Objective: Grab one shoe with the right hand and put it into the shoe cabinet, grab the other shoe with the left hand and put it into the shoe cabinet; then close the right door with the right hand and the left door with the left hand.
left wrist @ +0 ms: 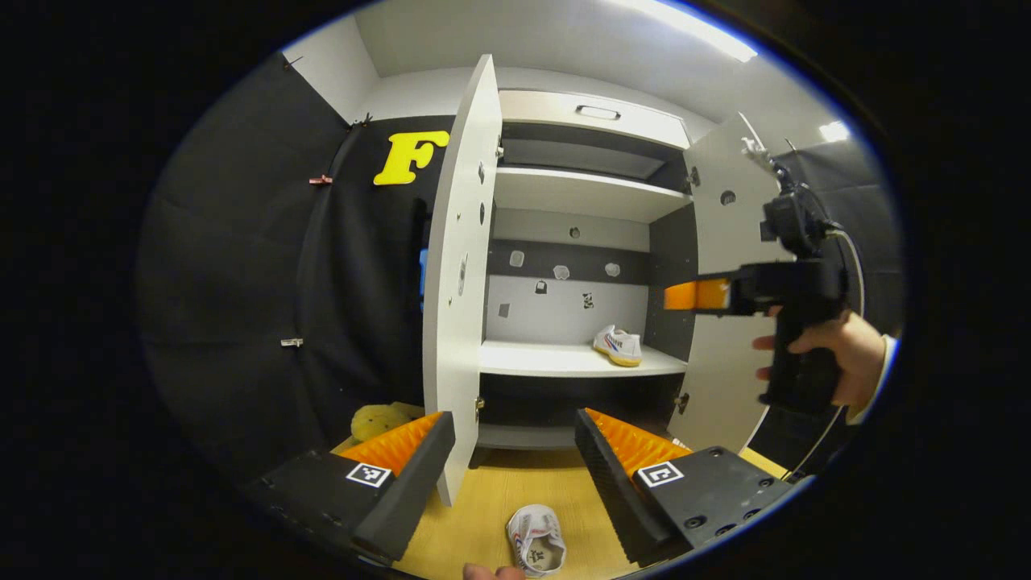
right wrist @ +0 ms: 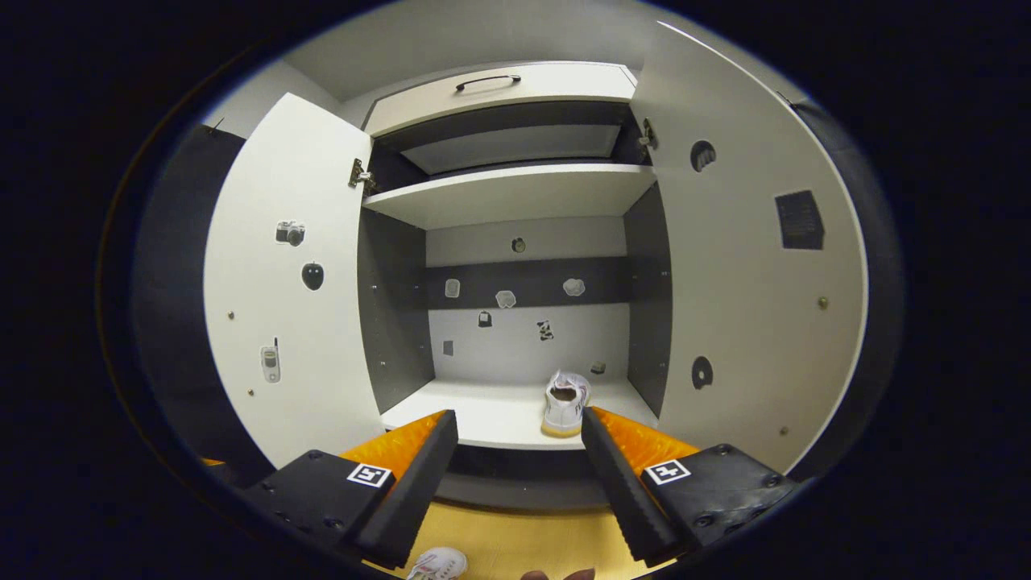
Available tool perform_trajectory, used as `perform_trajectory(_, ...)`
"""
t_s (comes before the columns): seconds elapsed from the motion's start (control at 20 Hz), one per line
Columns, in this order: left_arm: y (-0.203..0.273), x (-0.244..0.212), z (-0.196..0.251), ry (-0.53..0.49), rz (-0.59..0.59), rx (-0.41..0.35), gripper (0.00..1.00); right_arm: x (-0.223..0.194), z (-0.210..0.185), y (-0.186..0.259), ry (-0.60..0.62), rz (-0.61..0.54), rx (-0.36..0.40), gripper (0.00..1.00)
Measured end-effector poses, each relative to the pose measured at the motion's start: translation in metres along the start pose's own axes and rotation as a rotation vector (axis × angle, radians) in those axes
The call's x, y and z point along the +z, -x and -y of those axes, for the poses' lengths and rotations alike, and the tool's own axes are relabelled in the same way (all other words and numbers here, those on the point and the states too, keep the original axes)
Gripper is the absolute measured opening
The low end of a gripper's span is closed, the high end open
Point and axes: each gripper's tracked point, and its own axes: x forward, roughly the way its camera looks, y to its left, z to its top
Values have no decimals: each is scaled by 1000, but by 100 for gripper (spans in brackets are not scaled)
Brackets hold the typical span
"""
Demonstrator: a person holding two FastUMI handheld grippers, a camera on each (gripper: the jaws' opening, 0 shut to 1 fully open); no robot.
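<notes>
Down by the left gripper [left wrist: 511,451], its fingers spread wide, a white shoe [left wrist: 536,549] lies on the wooden floor. Farther off the right gripper [right wrist: 519,447] hangs open too. Its mate [right wrist: 565,403], white with coloured stripes and a tan sole, rests on the cabinet's [left wrist: 580,193] lower shelf. No legible writing.

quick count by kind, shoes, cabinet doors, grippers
shoes: 2, one on the cabinet shelf, one on the floor
cabinet doors: 2, left door and right door, both open
grippers: 2, left gripper, right gripper
total: 6
</notes>
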Motion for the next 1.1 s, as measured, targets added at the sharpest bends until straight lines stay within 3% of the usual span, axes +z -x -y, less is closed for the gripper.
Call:
perform_trajectory(0.3,-3,-130,2,-53,-164,-55,95,-4,22,60,-26,-1,-27,98)
perform_trajectory(0.5,-14,-198,7,-59,-260,-85,95,7,43,81,11,49,-71,98)
perform_trajectory(0.75,-35,-280,13,-109,-403,-129,93,21,58,101,-39,68,-91,98)
perform_trajectory(1.05,-71,-327,8,-93,-434,-100,77,31,67,115,4,66,-107,99)
perform_trajectory(1.1,-78,-332,7,-88,-437,-90,70,31,68,115,17,63,-111,99)
